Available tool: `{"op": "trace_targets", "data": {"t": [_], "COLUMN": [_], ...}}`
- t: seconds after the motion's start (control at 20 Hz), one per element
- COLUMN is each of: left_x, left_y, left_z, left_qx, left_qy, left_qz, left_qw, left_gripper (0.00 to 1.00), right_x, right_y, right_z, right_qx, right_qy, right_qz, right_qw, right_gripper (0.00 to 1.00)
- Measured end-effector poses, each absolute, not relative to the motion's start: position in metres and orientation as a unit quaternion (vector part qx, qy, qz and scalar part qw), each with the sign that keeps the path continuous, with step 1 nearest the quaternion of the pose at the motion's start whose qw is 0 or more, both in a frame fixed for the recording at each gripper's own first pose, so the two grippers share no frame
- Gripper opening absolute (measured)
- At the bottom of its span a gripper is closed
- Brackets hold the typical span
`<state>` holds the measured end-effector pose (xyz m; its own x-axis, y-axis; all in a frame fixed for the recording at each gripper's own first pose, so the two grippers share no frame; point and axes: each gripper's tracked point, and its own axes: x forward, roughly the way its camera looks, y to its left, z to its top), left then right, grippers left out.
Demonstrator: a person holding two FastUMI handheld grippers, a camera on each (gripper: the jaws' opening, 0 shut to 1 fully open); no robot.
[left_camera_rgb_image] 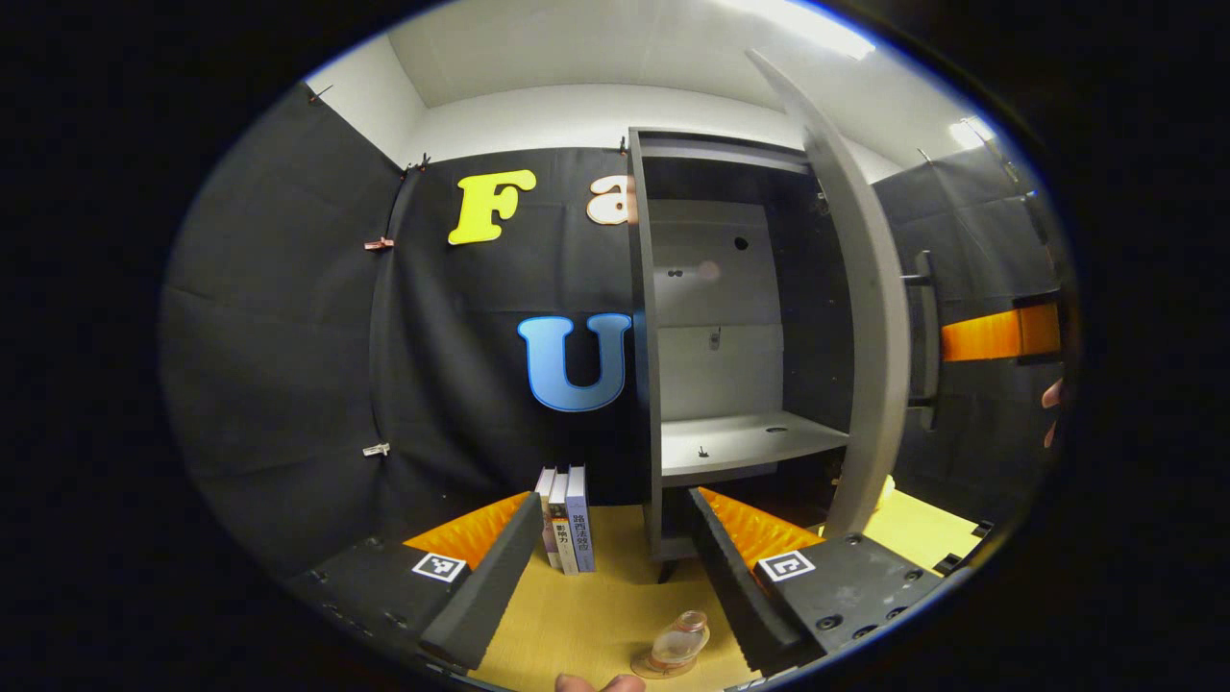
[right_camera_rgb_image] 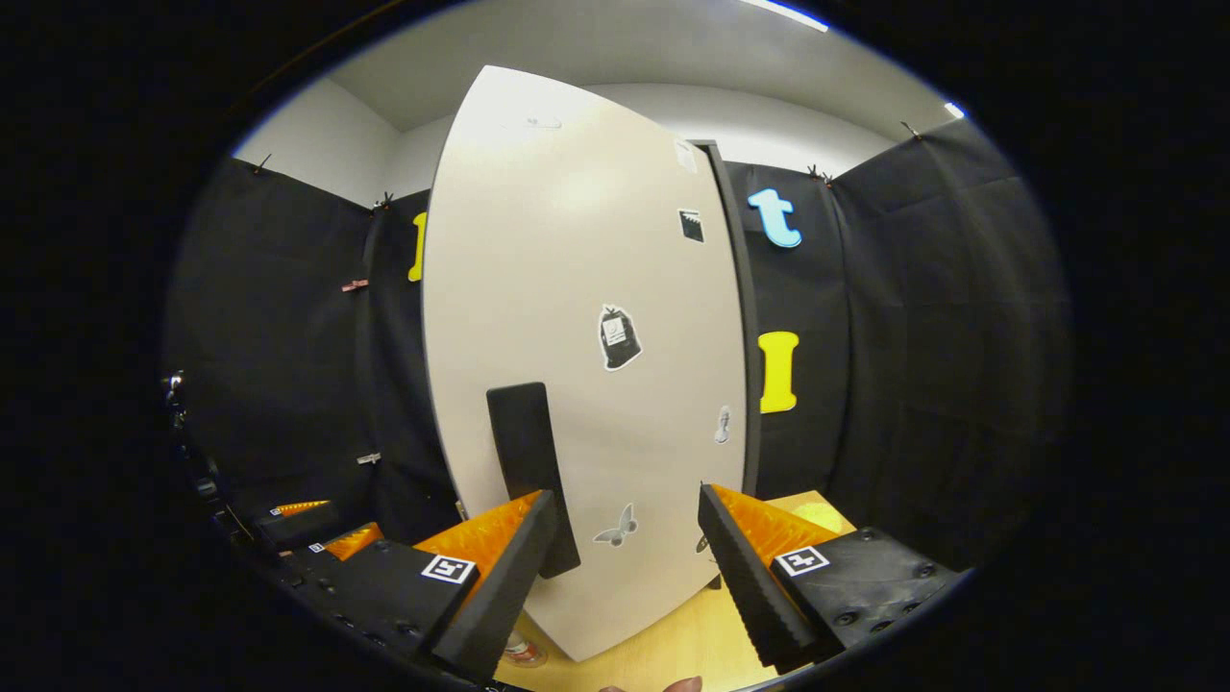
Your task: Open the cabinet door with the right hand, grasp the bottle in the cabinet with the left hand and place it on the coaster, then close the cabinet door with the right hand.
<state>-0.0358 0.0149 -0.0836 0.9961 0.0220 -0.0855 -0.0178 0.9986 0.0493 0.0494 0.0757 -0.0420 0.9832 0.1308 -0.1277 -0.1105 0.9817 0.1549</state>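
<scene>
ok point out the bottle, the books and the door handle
bottle (left_camera_rgb_image: 678, 642), left gripper view, on its clear body
books (left_camera_rgb_image: 567, 519), left gripper view, on the middle spine
door handle (right_camera_rgb_image: 527, 452), right gripper view, on the black bar's upper half

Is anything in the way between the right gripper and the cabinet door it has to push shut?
Nothing visible blocks it. In the right gripper view the right gripper is open and faces the cabinet door straight ahead, with its black handle just above the left finger. The bottle already stands on the coaster, away from the door.

cabinet door (right_camera_rgb_image: 586, 365) blocking ahead of right tool (right_camera_rgb_image: 625, 562), open cabinet (left_camera_rgb_image: 730, 336) cavity free, books (left_camera_rgb_image: 567, 519) left of it
</scene>
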Motion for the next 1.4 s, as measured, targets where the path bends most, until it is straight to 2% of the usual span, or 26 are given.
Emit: {"op": "trace_targets", "data": {"t": [0.5, 0.85, 1.4], "left_x": [-0.041, -0.038, -0.042], "left_y": [0.004, -0.004, -0.007], "left_z": [-0.075, -0.050, -0.036], "left_qx": [0.006, 0.010, 0.014], "left_qy": [0.041, 0.024, 0.013], "left_qz": [-0.014, -0.018, -0.010], "left_qw": [0.999, 1.000, 1.000], "left_gripper": [0.92, 0.94, 0.94], "right_x": [0.049, 0.036, 0.029], "right_y": [0.069, 0.048, 0.043], "right_z": [-0.048, -0.058, -0.057], "right_qx": [0.045, 0.031, 0.022], "right_qy": [0.061, 0.054, 0.045], "right_qz": [0.031, -0.001, -0.004], "right_qw": [0.997, 0.998, 0.999], "right_gripper": [0.97, 0.98, 0.98]}}
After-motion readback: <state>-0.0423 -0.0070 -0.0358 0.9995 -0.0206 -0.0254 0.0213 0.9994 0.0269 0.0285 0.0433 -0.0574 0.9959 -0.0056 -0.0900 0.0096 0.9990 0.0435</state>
